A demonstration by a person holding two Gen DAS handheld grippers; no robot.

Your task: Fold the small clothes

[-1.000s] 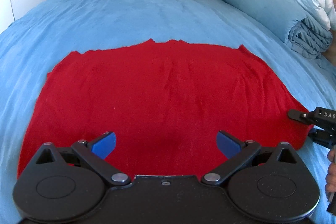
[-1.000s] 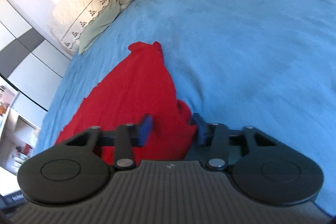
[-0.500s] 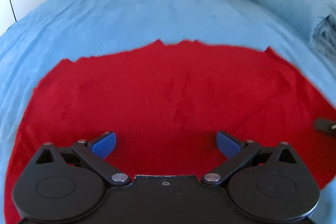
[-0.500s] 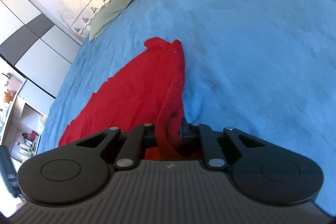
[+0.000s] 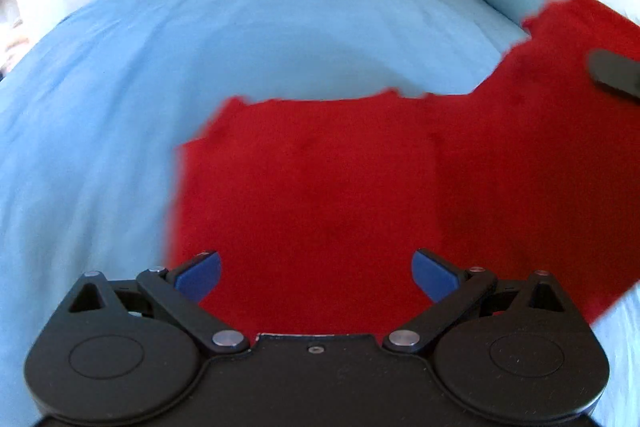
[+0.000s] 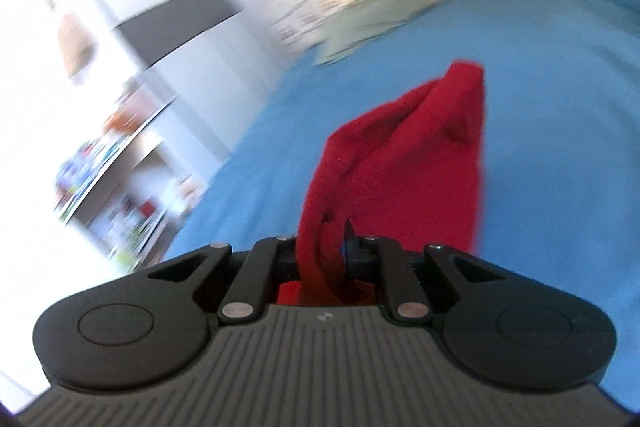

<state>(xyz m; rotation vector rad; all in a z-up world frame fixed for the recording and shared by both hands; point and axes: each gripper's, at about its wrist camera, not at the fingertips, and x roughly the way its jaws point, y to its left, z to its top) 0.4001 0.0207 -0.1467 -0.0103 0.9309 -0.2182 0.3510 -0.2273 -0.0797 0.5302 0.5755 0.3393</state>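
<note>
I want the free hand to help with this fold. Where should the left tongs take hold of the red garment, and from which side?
Probably the near left corner of the red garment, coming in low from the bed's near edge. The left tongs hover open right there, and that edge lies flat on the blue bedspread, while the right tongs grip and lift the opposite side.

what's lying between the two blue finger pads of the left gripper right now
In the left wrist view, only the red garment lies between the open left gripper's pads, spread on the blue bedsheet; nothing is gripped.
</note>
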